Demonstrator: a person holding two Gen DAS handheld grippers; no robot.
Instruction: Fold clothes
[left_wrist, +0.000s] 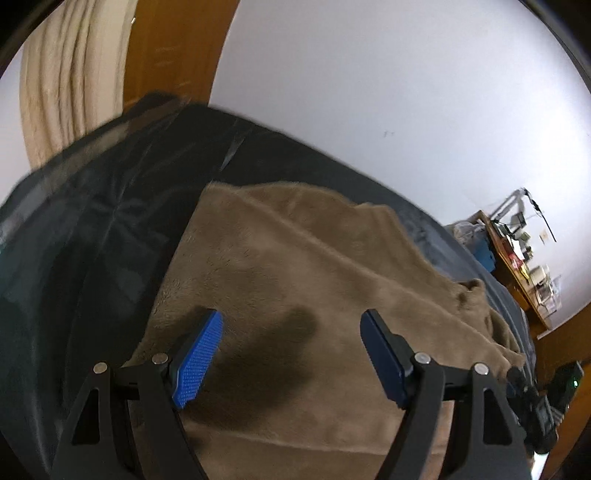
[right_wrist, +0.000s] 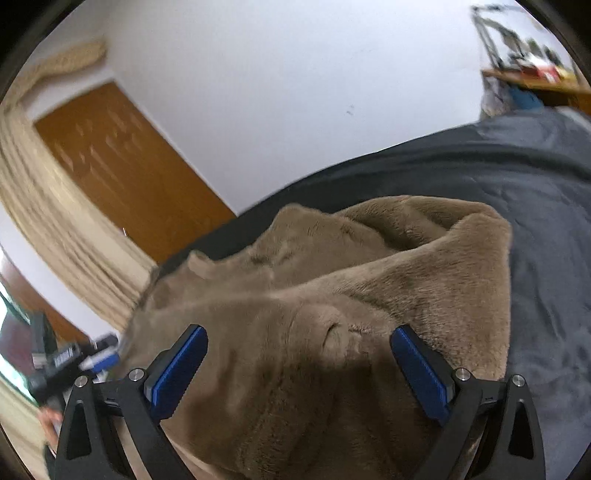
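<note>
- the brown fleece garment (left_wrist: 295, 266) lay rumpled on the dark bed (left_wrist: 92, 240), directly beneath both grippers.
- left gripper (left_wrist: 291, 354) stood wide open and empty above its flatter part.
- right gripper (right_wrist: 299, 365), open and empty, hung over the bunched folds.

Garment (left_wrist: 295, 258) plain tan-brown; bedcover (right_wrist: 535, 192) dark grey; fingers (left_wrist: 199, 358) blue, dotted texture; door (right_wrist: 122, 166) orange-brown

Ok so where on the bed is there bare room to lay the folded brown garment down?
Bare dark bedcover lies right of the brown fleece garment, toward the cluttered wooden desk. Another dark strip lies left of it, toward the curtain. The middle is taken.
</note>
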